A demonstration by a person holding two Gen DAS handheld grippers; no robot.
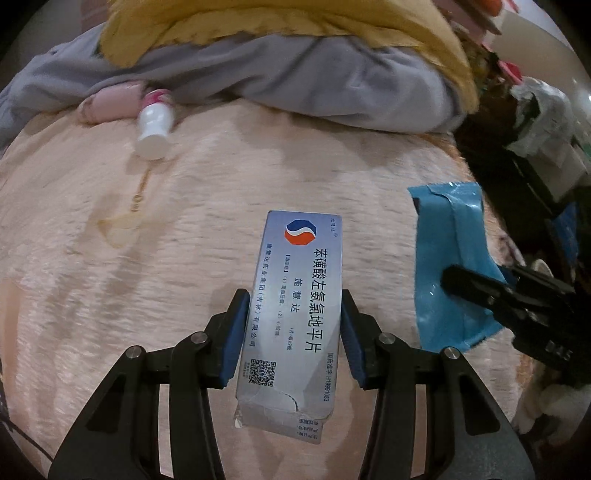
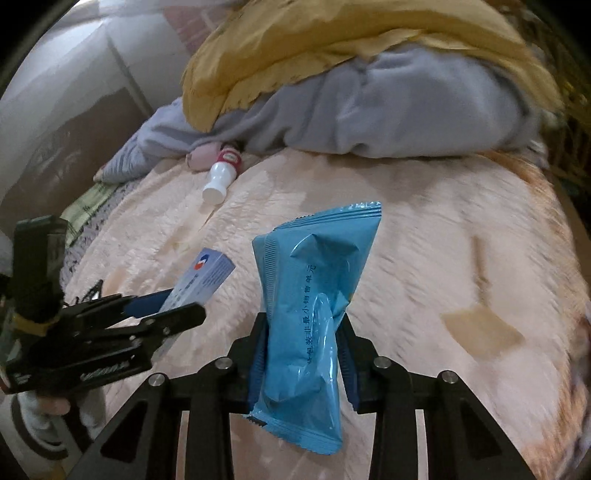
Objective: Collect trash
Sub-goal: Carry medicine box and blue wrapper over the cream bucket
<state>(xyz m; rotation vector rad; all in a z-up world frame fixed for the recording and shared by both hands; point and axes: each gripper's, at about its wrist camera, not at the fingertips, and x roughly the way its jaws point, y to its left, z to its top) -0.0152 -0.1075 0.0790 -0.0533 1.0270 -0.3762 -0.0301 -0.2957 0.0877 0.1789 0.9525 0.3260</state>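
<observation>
A pale pink fleece blanket (image 1: 155, 258) covers the bed and fills most of both views. At 12 o'clock lie a grey cloth (image 2: 399, 110) and a yellow cloth (image 2: 295, 48) on top of it. At 10 o'clock in the right view stands a light wall (image 2: 66, 74), dimly lit.

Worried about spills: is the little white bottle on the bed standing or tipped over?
Tipped over. The white bottle lies on its side on the pink blanket, cap on.

A yellow blanket (image 1: 280, 26) lies over grey clothing (image 1: 295, 77) along the far edge of the pink bedspread (image 1: 110, 258). Pink cloth (image 1: 107, 105) sits beside the grey pile.
</observation>
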